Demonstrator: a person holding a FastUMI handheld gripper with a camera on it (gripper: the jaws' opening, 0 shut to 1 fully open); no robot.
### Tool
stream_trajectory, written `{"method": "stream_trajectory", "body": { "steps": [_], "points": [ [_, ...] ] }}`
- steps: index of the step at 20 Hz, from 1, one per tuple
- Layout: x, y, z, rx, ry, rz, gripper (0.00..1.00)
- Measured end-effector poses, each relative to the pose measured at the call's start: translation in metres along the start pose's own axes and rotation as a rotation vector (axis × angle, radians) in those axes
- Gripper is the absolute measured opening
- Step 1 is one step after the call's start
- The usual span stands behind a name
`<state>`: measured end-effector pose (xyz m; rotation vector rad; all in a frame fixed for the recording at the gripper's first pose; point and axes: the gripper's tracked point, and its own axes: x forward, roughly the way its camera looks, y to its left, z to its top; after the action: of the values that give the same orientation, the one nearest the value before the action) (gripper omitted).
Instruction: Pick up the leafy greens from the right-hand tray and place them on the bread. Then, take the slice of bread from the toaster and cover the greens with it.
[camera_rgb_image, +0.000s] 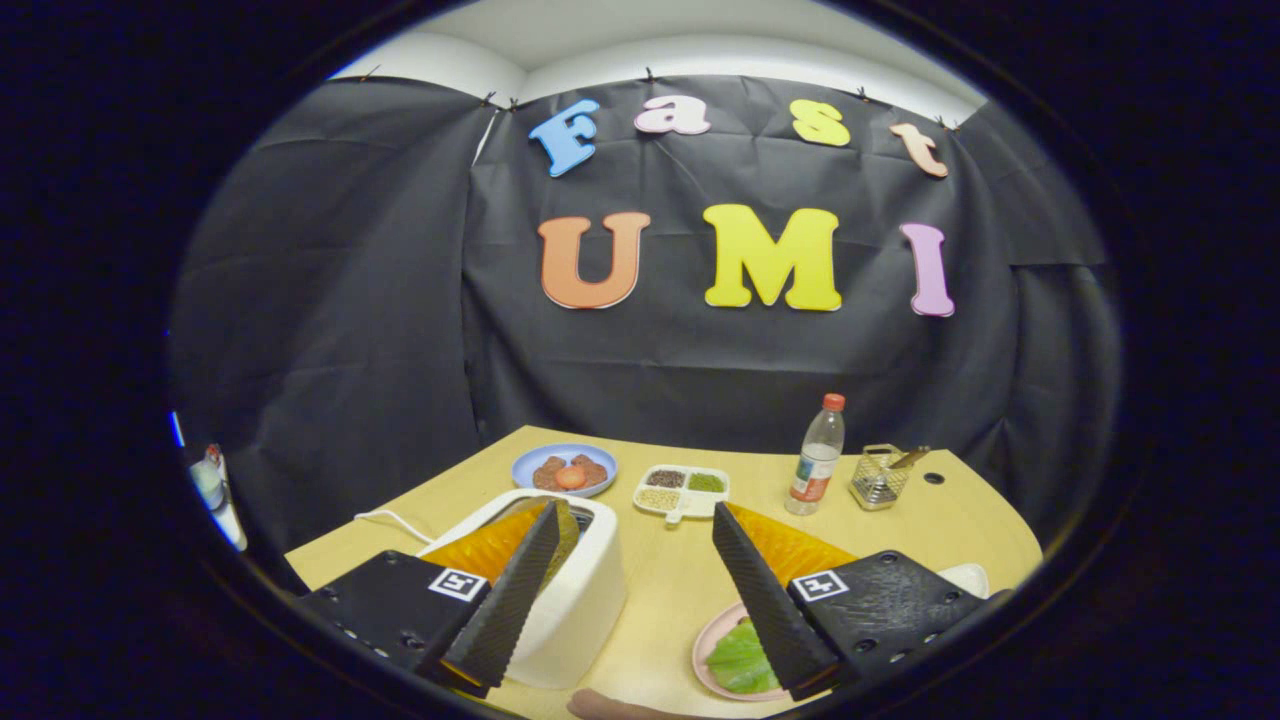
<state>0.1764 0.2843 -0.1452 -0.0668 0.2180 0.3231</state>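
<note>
The toaster (570, 590) is partly covered by the left finger (510, 600), so its slot cannot be judged. The leafy greens (740, 660) and their pink plate (705, 655) are half hidden behind the right finger (765, 600). The contents of the divided dish (682, 491) are too small to be named.

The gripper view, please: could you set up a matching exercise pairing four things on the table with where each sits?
1. toaster
2. greens
3. bottle
4. blue plate

A. beside the wire basket
B. by the open claw's left finger
C. left of the divided tray
D. on the pink plate

Pairs: 1-B, 2-D, 3-A, 4-C.
</note>
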Motion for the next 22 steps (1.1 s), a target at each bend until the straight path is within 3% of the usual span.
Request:
{"method": "stream_trajectory", "body": {
  "steps": [3,11,16,18,21,22],
  "points": [
    [0.013,0.026,0.002,0.016,0.000,0.009,0.95],
    [0.056,0.048,-0.026,0.088,0.159,-0.029,0.93],
    [0.061,0.051,-0.034,0.080,0.188,-0.059,0.67],
    [0.061,0.062,-0.044,0.096,0.211,-0.025,0.51],
    [0.056,0.057,-0.043,0.071,0.199,-0.059,0.26],
    [0.056,0.059,-0.045,0.059,0.201,-0.060,0.23]
  ]
}}
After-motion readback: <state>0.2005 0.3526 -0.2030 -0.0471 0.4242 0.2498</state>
